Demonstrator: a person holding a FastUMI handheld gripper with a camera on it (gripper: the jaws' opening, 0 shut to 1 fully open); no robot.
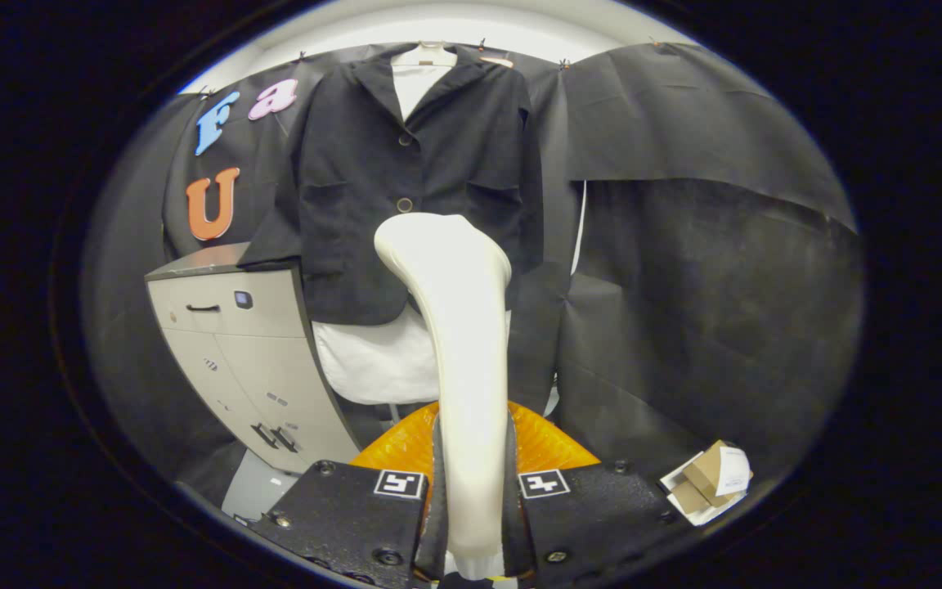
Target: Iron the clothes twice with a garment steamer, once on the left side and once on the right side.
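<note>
now tool (471, 507) clamped on white steamer (459, 327), dark jacket (414, 188) hanging beyond, drawer cabinet (250, 360) beside

No words, brands or numbers can be read. Each black finger of the gripper (471, 491), both pressed on the cream plastic garment steamer (459, 327), carries a square black-and-white coded marker (399, 483), a pattern and not text. The white label (734, 473) on the small brown cardboard box (712, 478), right of the fingers, and the tiny tags (277, 399) on the beige drawer cabinet (226, 327), beyond them to the left, are too small to make out.
</note>
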